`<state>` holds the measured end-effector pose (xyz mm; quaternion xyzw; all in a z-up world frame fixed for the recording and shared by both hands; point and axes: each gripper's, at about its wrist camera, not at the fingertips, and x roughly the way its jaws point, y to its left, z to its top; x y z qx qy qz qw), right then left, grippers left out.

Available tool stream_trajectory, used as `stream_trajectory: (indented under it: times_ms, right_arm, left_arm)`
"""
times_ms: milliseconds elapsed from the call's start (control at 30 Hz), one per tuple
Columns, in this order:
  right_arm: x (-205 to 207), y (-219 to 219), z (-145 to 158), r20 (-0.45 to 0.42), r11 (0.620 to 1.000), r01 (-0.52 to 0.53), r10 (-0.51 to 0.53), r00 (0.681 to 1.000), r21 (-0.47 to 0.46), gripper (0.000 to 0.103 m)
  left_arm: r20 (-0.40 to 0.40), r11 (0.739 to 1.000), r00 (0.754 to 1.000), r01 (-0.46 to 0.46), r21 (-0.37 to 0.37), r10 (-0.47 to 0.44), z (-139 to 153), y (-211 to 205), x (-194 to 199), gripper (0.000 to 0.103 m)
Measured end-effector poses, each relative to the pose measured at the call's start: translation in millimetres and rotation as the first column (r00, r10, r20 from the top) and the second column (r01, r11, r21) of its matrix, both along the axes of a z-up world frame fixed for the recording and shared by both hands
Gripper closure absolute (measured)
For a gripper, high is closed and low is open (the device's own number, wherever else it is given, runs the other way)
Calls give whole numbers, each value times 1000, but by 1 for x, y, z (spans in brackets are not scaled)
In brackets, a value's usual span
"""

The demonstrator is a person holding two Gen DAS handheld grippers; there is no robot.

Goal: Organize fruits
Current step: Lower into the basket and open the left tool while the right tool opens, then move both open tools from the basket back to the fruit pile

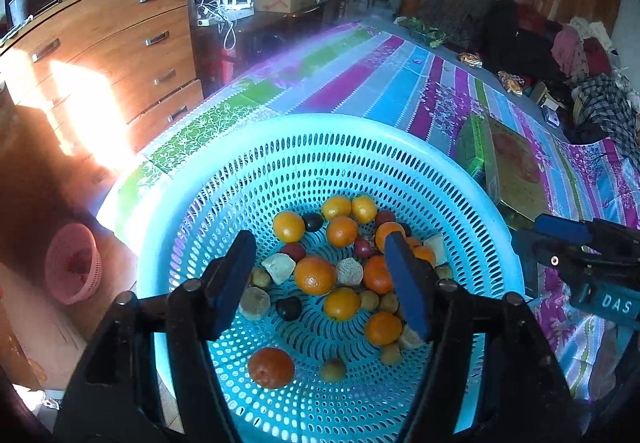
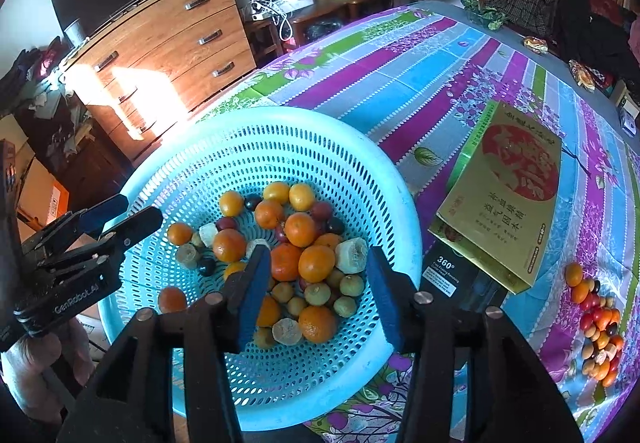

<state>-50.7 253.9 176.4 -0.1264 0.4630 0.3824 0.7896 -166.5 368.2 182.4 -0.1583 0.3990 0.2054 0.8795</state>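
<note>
A big turquoise perforated basket (image 1: 360, 131) (image 2: 280, 115) sits at the near edge of a striped tablecloth. It holds several oranges (image 1: 315, 275) (image 2: 316, 263), dark plums (image 1: 289, 307), small greenish fruits (image 2: 352, 285) and pale cut pieces (image 1: 279, 267). My left gripper (image 1: 320, 239) hangs open over the basket's left half with nothing pressed between its blue pads; it also shows in the right wrist view as the left gripper (image 2: 136, 211). My right gripper (image 2: 318, 251) hangs open over the fruit, holding nothing, and appears as the right gripper (image 1: 560, 231) by the basket's right rim.
A second heap of small fruits (image 2: 600, 327) lies on the cloth at the right. A gold gift box (image 2: 504, 195) (image 1: 516, 171) and a black carton (image 2: 444, 275) sit right of the basket. A pink basket (image 1: 72, 263) stands on the floor, left, before a wooden dresser (image 1: 112, 43).
</note>
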Motion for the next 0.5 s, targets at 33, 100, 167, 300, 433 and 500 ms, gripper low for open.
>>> stream_trajectory:
  times_ms: [33, 100, 167, 300, 433, 500]
  right_arm:
    - [-3, -2, 1, 6, 1000, -2, 2, 1000, 5, 38]
    - [-7, -6, 2, 21, 1000, -6, 5, 1000, 17, 37]
    - [-14, -14, 3, 46, 1000, -3, 2, 999, 28, 37]
    - [-29, -37, 1, 102, 999, 19, -23, 995, 41, 33]
    - [-43, -64, 0, 152, 997, 65, -73, 986, 51, 24]
    - [-48, -75, 1, 178, 995, 89, -96, 979, 47, 23]
  left_arm:
    - [0, 1000, 1000, -1, 2, 1, 0, 0, 0, 34]
    - [0, 1000, 1000, -2, 5, 2, 1, -1, 0, 33]
    - [-2, 1000, 1000, -3, 10, 3, 2, -2, -1, 33]
    - [3, 1000, 1000, 1, 16, -1, 5, -5, 0, 33]
    - [11, 999, 1000, 26, 17, -27, 5, -18, 4, 31]
    - [22, 999, 999, 41, 16, -41, 6, -29, 6, 30]
